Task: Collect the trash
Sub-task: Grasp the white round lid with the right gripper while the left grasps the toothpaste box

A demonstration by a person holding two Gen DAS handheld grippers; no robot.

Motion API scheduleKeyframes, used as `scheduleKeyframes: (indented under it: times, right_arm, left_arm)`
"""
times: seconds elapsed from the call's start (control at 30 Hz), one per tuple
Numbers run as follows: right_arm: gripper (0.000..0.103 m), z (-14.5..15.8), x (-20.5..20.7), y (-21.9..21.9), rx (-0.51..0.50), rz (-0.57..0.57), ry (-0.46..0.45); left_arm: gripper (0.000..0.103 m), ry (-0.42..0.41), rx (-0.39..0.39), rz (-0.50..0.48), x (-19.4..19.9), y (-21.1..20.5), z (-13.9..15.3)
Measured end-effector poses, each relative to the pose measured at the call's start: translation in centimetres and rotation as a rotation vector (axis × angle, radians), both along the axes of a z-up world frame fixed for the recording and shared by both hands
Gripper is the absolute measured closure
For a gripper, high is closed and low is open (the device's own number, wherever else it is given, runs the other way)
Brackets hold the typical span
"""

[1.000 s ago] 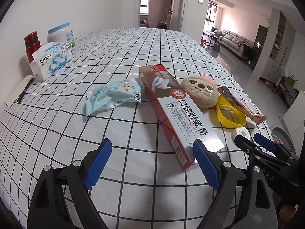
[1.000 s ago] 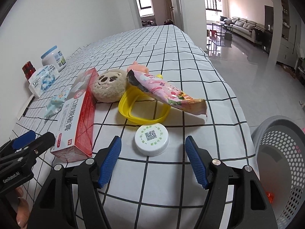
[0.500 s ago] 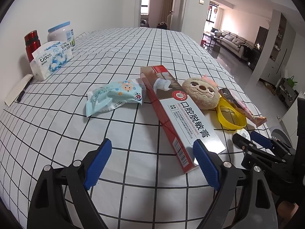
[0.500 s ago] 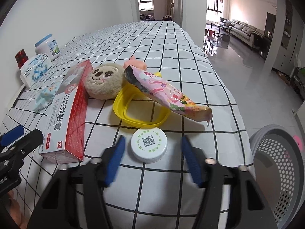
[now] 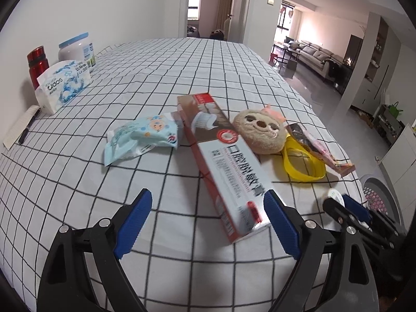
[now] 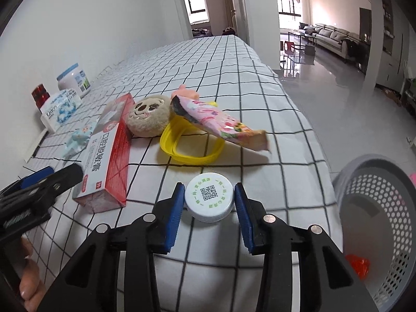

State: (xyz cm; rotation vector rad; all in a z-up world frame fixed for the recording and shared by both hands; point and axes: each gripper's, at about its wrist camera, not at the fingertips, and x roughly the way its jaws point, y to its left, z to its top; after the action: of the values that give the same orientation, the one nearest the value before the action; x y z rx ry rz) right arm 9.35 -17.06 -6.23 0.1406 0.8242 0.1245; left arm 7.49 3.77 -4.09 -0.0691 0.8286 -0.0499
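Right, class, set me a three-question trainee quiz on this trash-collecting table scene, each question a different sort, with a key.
1. True or false: the right gripper has its blue pads on either side of the white bottle cap.
2. Multiple choice: the pink snack wrapper lies across which thing? A) the toothpaste box B) the yellow lid ring C) the plush toy
3. Fill in: the left gripper is open and holds ____.

Key: 1 true; 2 B; 3 nothing.
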Motion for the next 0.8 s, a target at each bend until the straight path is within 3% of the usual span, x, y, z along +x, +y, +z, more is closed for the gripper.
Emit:
scheduleKeyframes:
  times: [0.23, 0.63, 0.8]
  right_arm:
    - [0.065, 0.5, -1.3, -1.7, 0.042, -0.009, -0.021]
    - [0.065, 0.0, -1.6, -3.1, 0.112, -0.007, -0.035]
    - [0.065, -0.1, -2.0, -3.8, 0.125, -0.019, -0.037]
  left_arm:
    - [0.015, 0.022, -0.012, 0.013, 2.1, -1.7, -0.1]
    - [0.015, 0.093, 0.039, 0.118, 5.7, -3.0, -1.7]
    - [0.033, 0.13, 0.042, 0.127, 6.6, -3.3, -2.6]
